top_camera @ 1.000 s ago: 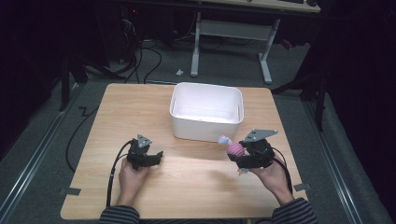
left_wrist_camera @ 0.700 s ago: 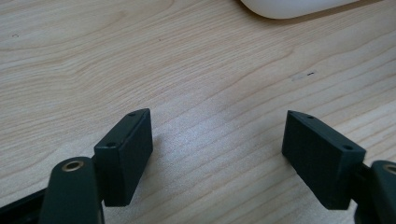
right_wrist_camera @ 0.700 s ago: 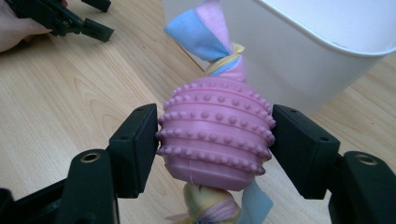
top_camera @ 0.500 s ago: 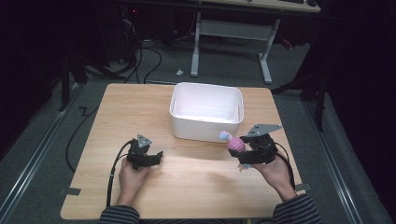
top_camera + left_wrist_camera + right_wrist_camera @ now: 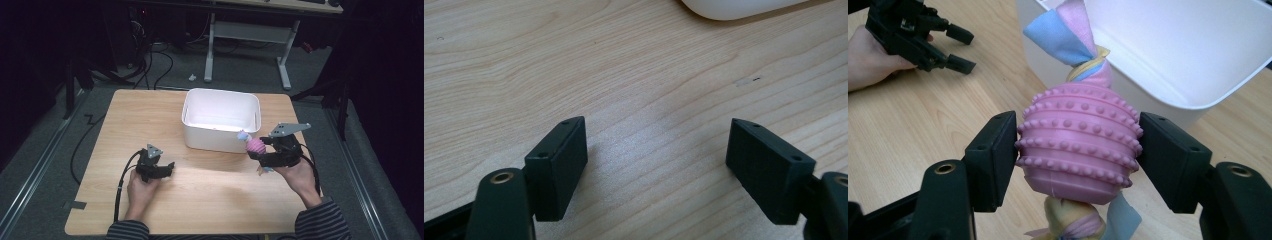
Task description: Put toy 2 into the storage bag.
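Pink toy (image 5: 1078, 140): 1, clamped in right fingers (image 5: 1153, 150) | white bin (image 5: 220, 119): 1 | left fingers (image 5: 559, 160): wide, empty

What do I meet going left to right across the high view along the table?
Left tool, open on the wooden table → white bin, set farther back → pink knobbed toy with cloth tails → right tool gripping it.

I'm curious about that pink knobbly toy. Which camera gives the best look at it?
The right gripper view: the pink toy sits close up between the right gripper pads, its ridges, bumps and cloth tails plain. In the high view the toy is a small pink blob beside the white tub.
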